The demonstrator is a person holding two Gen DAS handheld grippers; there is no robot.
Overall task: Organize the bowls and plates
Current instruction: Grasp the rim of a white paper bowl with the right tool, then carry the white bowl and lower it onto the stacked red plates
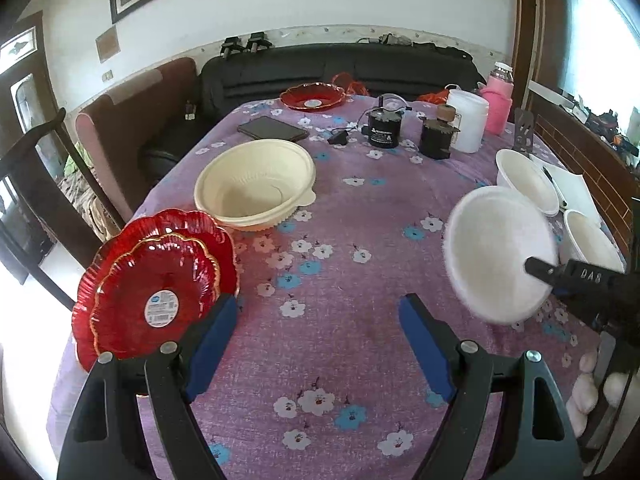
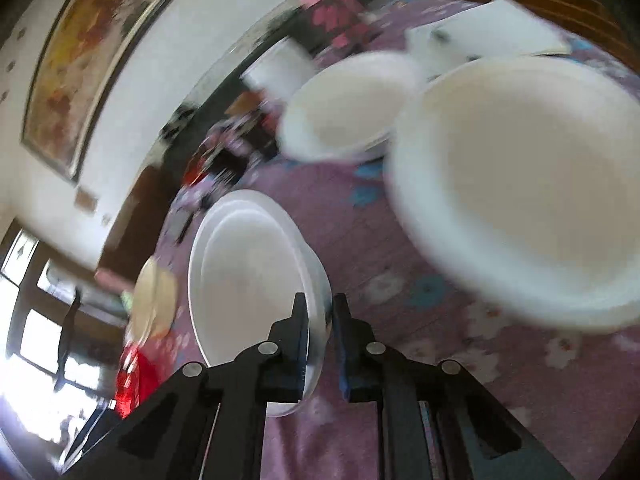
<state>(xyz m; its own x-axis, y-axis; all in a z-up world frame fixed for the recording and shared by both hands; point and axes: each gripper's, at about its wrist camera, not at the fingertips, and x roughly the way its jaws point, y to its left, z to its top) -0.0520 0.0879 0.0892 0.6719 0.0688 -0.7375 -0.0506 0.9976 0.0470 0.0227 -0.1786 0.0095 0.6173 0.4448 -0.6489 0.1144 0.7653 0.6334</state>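
Left gripper (image 1: 318,314) hangs over the table (image 1: 360,208), angled down, jaws wide apart, nothing between them. Right gripper (image 2: 320,312), off to its right over the table, is clamped on a white bowl's (image 2: 248,276) rim.

Plates (image 1: 156,280) left of bowl (image 1: 256,184)

Black left tool (image 1: 318,316) (silver screws), blue pads (image 1: 212,344).

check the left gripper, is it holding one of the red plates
No, the left gripper stands open over bare tablecloth, and the stacked red plates lie beside its left finger, not between the pads.
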